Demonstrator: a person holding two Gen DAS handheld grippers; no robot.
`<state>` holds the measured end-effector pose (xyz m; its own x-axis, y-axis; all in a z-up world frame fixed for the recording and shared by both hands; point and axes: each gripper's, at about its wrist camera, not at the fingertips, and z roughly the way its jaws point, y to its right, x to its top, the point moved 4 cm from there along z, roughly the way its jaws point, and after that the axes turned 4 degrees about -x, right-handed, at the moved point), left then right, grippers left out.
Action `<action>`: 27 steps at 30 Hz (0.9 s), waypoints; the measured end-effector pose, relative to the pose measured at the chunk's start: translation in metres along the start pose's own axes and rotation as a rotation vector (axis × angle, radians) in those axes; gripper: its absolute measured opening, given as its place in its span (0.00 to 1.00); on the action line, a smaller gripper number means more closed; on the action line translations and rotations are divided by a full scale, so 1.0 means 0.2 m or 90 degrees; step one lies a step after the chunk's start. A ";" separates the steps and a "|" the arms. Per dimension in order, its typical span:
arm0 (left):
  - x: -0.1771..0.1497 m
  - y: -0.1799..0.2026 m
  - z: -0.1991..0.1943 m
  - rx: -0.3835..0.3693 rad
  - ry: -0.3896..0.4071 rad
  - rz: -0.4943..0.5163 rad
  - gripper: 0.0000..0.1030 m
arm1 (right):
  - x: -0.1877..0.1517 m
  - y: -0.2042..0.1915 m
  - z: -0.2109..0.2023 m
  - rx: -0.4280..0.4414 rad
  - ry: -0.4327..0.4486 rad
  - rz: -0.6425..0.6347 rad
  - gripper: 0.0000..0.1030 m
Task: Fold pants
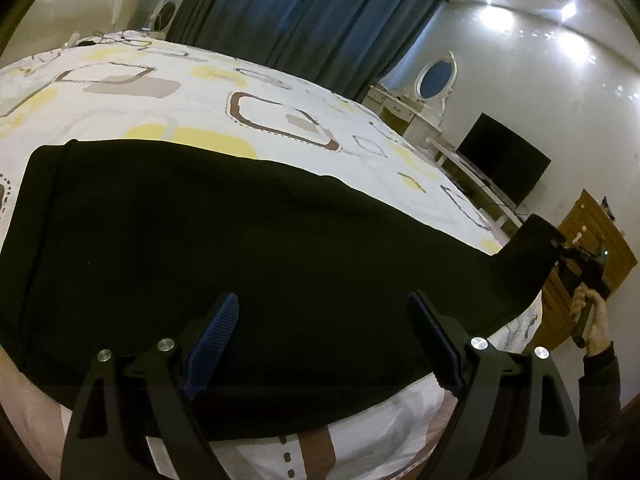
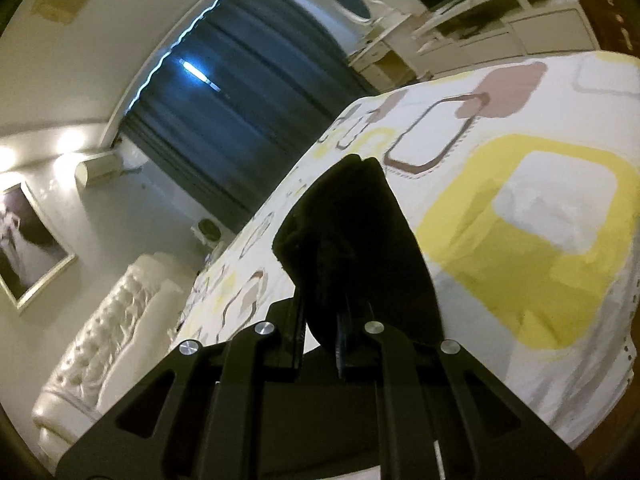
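The black pants (image 1: 224, 248) lie spread across the near part of the bed (image 1: 168, 92). My left gripper (image 1: 324, 324) is open just above the pants' near edge, with blue pads (image 1: 216, 332) apart and nothing between them. My right gripper (image 1: 568, 256) shows at the far right of the left wrist view, holding up one end of the pants off the bed. In the right wrist view that gripper (image 2: 344, 332) is shut on a bunch of black cloth (image 2: 352, 240) that rises in front of the camera.
The bed has a white cover with yellow and brown shapes (image 2: 540, 208). Blue curtains (image 1: 304, 16), a white dresser with an oval mirror (image 1: 424, 92), a black TV (image 1: 500, 160) and a wooden cabinet (image 1: 592, 232) stand beyond. A white tufted headboard (image 2: 104, 336) is at the left.
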<state>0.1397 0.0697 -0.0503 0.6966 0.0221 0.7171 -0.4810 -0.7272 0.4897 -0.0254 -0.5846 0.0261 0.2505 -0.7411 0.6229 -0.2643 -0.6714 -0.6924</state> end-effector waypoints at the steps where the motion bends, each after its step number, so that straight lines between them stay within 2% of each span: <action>1: 0.00 0.00 0.00 0.000 0.001 -0.001 0.82 | -0.02 -0.03 0.01 0.000 -0.005 -0.013 0.11; 10: -0.03 -0.01 0.02 0.008 0.007 0.008 0.83 | -0.18 -0.28 0.13 -0.004 -0.050 -0.085 0.11; 27: -0.04 -0.02 0.02 0.001 0.015 0.006 0.83 | -0.43 -0.63 0.27 0.043 -0.115 -0.156 0.11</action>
<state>0.1378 0.0697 -0.0592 0.6792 0.0312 0.7333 -0.4868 -0.7286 0.4819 0.0366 -0.4355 0.0398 0.4623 -0.5396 0.7036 -0.1152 -0.8233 -0.5558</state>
